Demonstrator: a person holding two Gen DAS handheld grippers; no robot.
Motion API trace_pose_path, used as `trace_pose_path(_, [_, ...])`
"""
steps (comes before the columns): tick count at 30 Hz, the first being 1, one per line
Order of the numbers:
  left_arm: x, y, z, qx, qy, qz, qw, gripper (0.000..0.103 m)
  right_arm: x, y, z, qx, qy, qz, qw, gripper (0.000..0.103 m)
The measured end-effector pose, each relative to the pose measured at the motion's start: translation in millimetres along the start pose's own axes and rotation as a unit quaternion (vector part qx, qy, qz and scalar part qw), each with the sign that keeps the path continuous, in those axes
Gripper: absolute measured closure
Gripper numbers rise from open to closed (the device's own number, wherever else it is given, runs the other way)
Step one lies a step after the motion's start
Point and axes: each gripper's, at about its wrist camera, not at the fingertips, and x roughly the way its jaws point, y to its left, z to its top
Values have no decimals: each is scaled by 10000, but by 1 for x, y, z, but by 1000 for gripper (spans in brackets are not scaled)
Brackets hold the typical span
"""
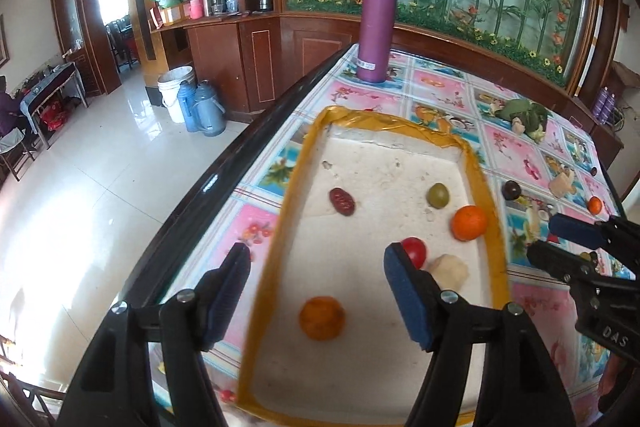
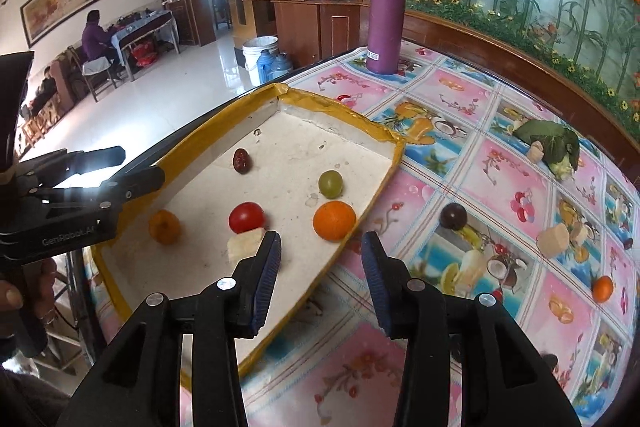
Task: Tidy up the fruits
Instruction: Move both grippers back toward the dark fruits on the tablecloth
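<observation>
We log the tray (image 2: 344,125) at tabletop (image 2: 472,155) left, holding date (image 2: 241,161), faded orange (image 2: 164,226), tomato (image 2: 247,217), grape (image 2: 331,183), orange (image 2: 334,220). Purple bottle (image 2: 386,17) at 12 o'clock. Dark fruit (image 2: 453,216) outside, 2 o'clock. Left gripper (image 1: 316,293) fingers apart, empty; right gripper (image 2: 321,281) fingers apart, empty.

White letters "DAS" show on the black body of the right claw (image 1: 560,241), seen from the left wrist. "GenRobot.AI" runs along the left claw (image 2: 142,167). The purple bottle (image 1: 377,27) carries a small label, too tiny to read.
</observation>
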Motion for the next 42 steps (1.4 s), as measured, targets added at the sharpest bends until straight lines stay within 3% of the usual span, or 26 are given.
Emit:
trace_pose_path(5, [-9,-31,-3,155,-91,-164,9997,26,-33,-17,-22,247,-159,-155,9994,58])
trace_pose_path(18, [-25,-124,-14,733,-119,-752,9944,6,-92,-98,-89,1113,-220,-895,9895,51])
trace_pose_path(20, [-25,-136,-18,875,-71,-794,9930,6,-92,-111,-98,1209,-141,-967,9878,45])
trace_pose_path(30, [-19,-168,-42,1312,314,-790,9877,6,-63,-161,-127,1509,254,-895,9842,45])
trace_pose_path(38, [-13,-172,-49,1276,529,-689,9880,6,-38,-184,-124,981,418,-642,9922,45])
trace_pose_path(42, [-10,-177,-50,1244,582,-657,9883,6,-27,-189,-119,618,465,-408,9962,50])
